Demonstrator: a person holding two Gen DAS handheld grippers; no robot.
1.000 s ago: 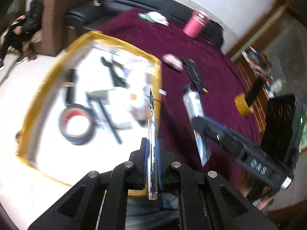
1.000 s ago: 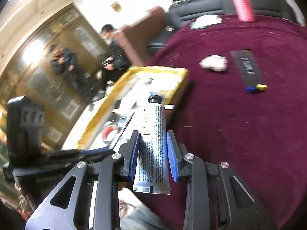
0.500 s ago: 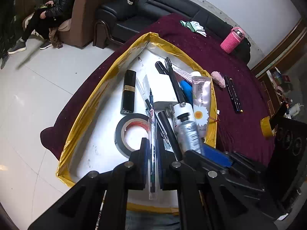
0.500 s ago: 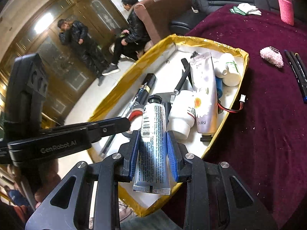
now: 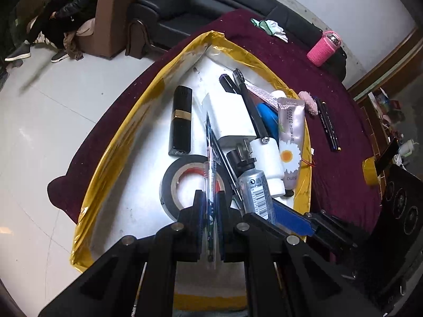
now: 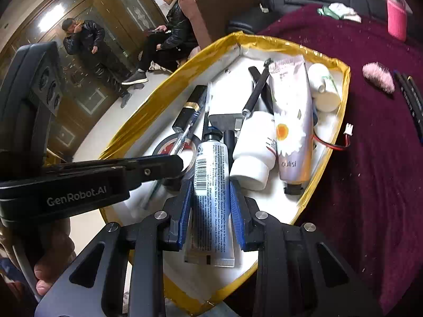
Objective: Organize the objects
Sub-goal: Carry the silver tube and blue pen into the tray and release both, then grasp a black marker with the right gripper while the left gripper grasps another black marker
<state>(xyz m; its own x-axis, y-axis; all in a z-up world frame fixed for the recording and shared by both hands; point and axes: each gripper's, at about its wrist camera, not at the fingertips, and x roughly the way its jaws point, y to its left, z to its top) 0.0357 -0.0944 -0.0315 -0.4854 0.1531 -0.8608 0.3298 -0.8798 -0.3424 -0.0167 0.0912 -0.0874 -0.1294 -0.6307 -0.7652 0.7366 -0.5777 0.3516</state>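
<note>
Your left gripper (image 5: 210, 212) clamps a clear ballpoint pen (image 5: 210, 174) above the roll of black tape (image 5: 185, 182) in the gold-rimmed tray (image 5: 111, 155) — your right gripper (image 6: 210, 206) grips a silver hand-cream tube (image 6: 210, 185) over the same tray, beside the daisy-print tube (image 6: 290, 121) and a white bottle (image 6: 253, 150). 2 black pens (image 5: 327, 126) lie on the maroon cloth (image 6: 370, 158).

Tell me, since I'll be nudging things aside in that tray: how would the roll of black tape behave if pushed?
The roll of black tape lies flat on the white floor of the tray, so it would probably slide rather than roll. It looks rigid and fairly light. The pen held in the left gripper crosses above it, so a push may be obstructed.
</note>
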